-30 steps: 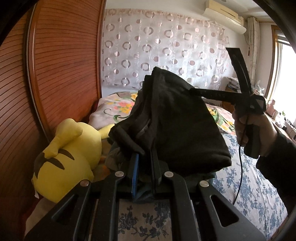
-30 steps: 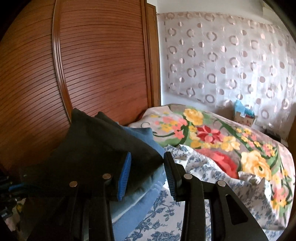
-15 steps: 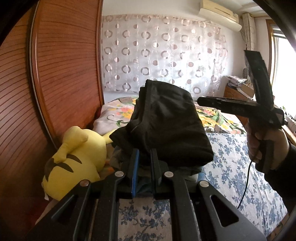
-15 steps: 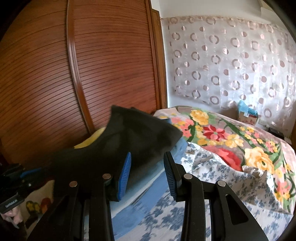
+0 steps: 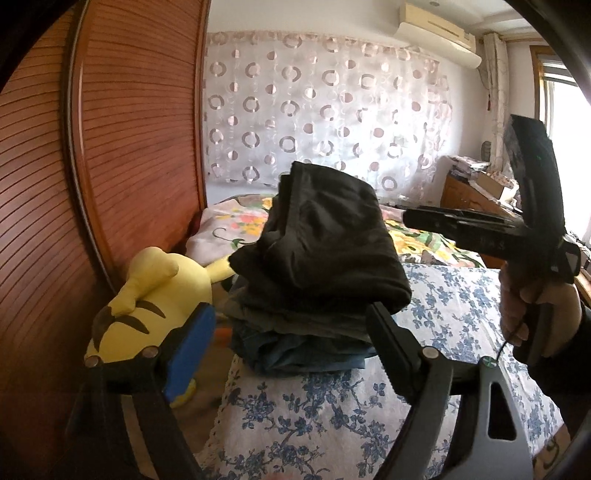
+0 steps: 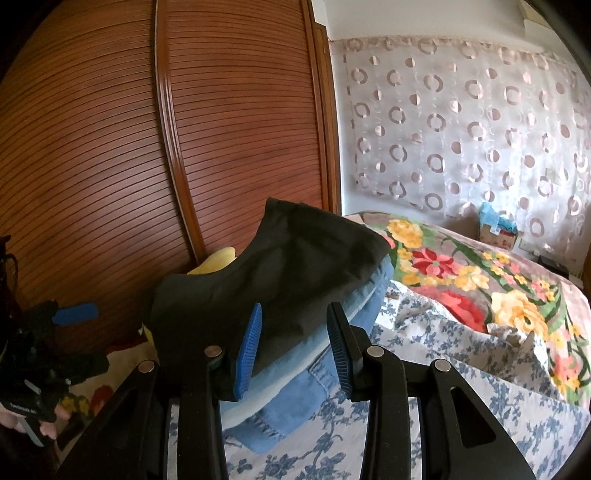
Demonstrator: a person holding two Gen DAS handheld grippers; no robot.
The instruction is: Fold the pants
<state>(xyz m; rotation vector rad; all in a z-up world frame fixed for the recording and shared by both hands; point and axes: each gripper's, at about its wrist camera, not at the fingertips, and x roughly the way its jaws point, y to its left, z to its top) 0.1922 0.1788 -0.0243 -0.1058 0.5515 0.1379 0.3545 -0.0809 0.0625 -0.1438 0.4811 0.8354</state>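
Pants: black pants (image 5: 325, 240), folded into a thick bundle, lying on top of a pile of folded clothes (image 5: 295, 339) near the left edge of the bed; far end lifted a little off the pile.
Left gripper: left gripper (image 5: 288, 339) low and level in front of the pile, spread wide, nothing between the blue pad and the black pad; tips flanking the near end of the pile, not seen to touch it.
Right gripper: right gripper (image 6: 291, 339) partly spread, holding nothing; blue pads just in front of the black bundle and the denim layer beneath it; contact with the cloth cannot be told.
Right hand: right hand (image 5: 532, 310) wrapped round the gripper's handle at the right of the left wrist view, raised above the bed, fingers of the tool pointing left toward the bundle but stopping short of it.
Pile: grey and blue denim layers under the black bundle, blue hem hanging toward the near side.
Bed: bedsheet (image 5: 461, 295) with blue flowers under the pile; floral blanket (image 6: 461, 273) bunched farther back.
Left of pile: yellow plush toy (image 5: 155, 291) lying between the clothes and the wooden wardrobe (image 6: 147, 147), touching the pile's left side.
Behind: curtain (image 5: 332, 110) with ring pattern; air conditioner (image 5: 436, 26) high on the wall; small box (image 6: 496, 232) at the far side of the bed.
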